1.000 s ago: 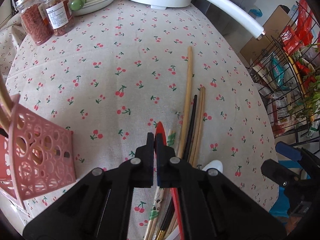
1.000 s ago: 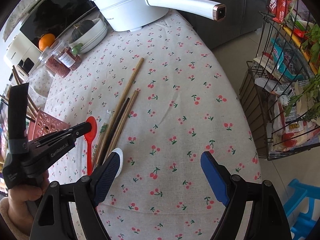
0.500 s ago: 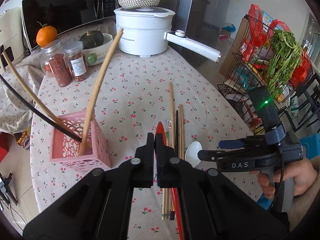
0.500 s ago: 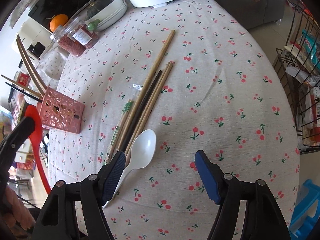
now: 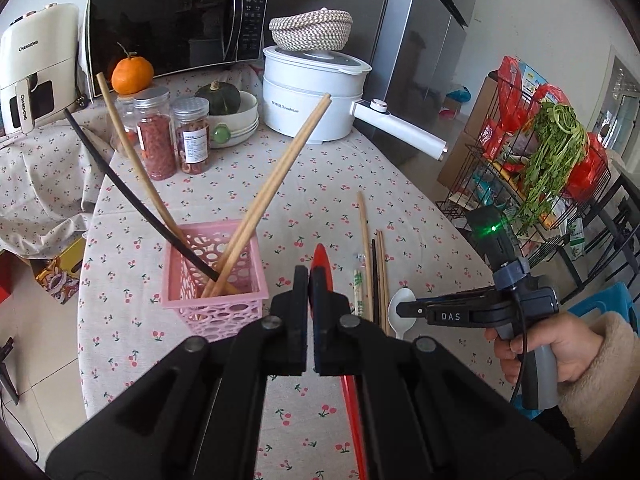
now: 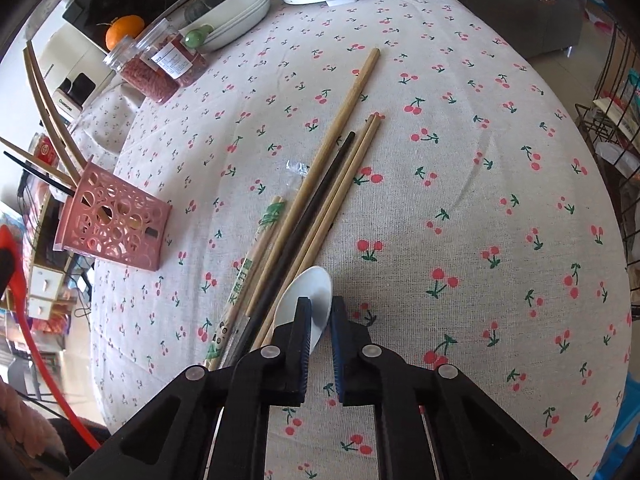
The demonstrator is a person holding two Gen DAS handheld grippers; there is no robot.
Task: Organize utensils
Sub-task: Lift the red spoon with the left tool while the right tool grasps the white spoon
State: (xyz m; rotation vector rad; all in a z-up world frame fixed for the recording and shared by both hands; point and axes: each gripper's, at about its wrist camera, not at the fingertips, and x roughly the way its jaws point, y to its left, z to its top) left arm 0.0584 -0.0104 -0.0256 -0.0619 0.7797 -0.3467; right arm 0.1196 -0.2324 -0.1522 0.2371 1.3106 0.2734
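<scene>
My left gripper (image 5: 310,276) is shut on a red spoon (image 5: 322,264) and holds it in the air, to the right of the pink perforated basket (image 5: 214,304). The basket holds several chopsticks (image 5: 276,192). The red spoon also shows at the left edge of the right wrist view (image 6: 16,280). My right gripper (image 6: 320,312) is shut on the white spoon (image 6: 306,300) on the cherry-print tablecloth. Beside it lie loose chopsticks (image 6: 336,152), wooden, black and one wrapped pair. The basket (image 6: 114,224) lies to their left.
At the back stand a white electric pot (image 5: 316,92) with a long handle, two jars (image 5: 172,136), a bowl with a squash (image 5: 224,112), an orange and a microwave. A wire rack (image 5: 532,160) with greens and packets stands right of the table.
My left gripper has risen and pulled back with the red spoon. My right gripper has moved onto the white spoon and closed from wide open.
</scene>
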